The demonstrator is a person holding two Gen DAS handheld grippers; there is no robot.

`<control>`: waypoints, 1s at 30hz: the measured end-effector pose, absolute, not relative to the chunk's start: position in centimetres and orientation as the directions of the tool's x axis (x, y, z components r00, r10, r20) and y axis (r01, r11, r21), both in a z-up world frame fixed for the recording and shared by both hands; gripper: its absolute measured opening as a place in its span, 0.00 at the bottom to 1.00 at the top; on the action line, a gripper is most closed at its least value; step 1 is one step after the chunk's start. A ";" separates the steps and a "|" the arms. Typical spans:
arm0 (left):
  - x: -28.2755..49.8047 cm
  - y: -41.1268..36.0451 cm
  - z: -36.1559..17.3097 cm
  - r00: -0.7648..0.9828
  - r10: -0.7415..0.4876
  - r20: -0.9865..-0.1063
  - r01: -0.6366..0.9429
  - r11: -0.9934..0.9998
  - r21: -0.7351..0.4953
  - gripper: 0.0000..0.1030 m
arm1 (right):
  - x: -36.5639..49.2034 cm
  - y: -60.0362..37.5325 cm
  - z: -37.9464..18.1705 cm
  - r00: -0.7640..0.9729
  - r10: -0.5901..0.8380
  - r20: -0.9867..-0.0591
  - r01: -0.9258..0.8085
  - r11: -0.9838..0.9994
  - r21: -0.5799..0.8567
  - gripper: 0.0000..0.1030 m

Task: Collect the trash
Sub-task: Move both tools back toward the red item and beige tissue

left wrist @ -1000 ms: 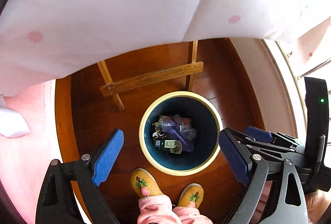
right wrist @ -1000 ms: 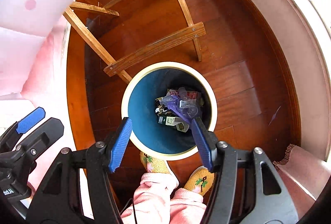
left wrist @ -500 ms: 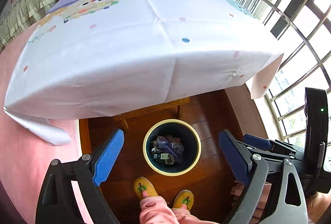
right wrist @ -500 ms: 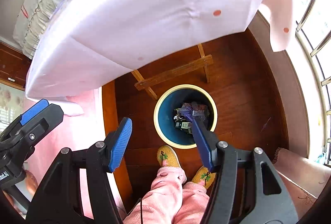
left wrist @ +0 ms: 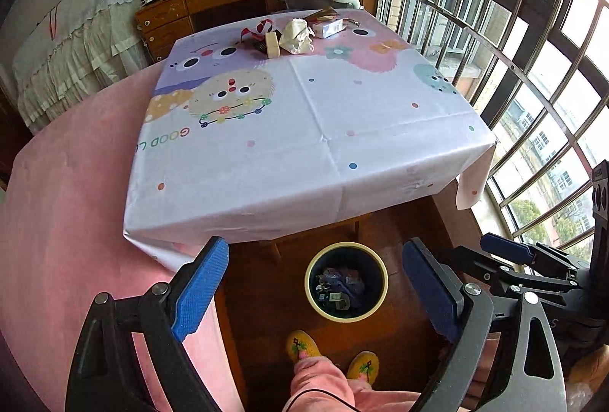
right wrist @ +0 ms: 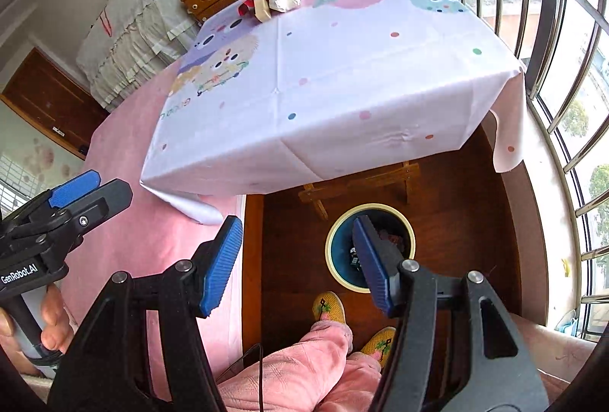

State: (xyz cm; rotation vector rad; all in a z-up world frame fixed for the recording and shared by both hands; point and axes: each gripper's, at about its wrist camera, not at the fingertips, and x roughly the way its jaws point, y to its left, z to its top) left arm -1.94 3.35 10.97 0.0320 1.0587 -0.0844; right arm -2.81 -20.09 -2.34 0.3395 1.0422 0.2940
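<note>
Both grippers empty above the bin, remaining trash at the table's far end

Nearest, the left gripper [left wrist: 316, 294] and right gripper [right wrist: 297, 267] hang with their 2 blue-padded fingers spread wide, holding nothing; just below stands the round dark-blue waste bin with a cream rim [left wrist: 310, 292], already part-filled with wrappers. Beyond it, the table under a white cartoon-print cloth [left wrist: 304, 130] runs away from the fingers. The leftover trash, a crumpled cream paper wad [left wrist: 298, 35], a red ribbon scrap [left wrist: 262, 26] and a small white carton [left wrist: 329, 27], lies well apart, straight ahead at the far edge; neither arm looks clearly nearer.
</note>
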 end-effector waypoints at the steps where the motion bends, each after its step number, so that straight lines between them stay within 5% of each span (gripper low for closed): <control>1: -2.1 3.5 12.1 0.497 -0.050 -0.866 0.077 0.997 -0.013 0.91 | -2.9 -20.2 -1.3 0.486 0.398 -0.778 -0.084 0.907 0.412 0.56; 18: 7.7 6.3 25.1 0.630 -0.043 -0.776 0.081 0.997 0.010 0.87 | 4.5 -20.1 8.9 0.605 0.374 -0.704 -0.161 0.922 0.352 0.56; 30: 30.9 15.5 21.2 0.589 -0.101 -0.802 0.118 0.992 -0.038 0.87 | 23.0 -15.3 9.3 0.625 0.300 -0.721 -0.050 0.937 0.346 0.56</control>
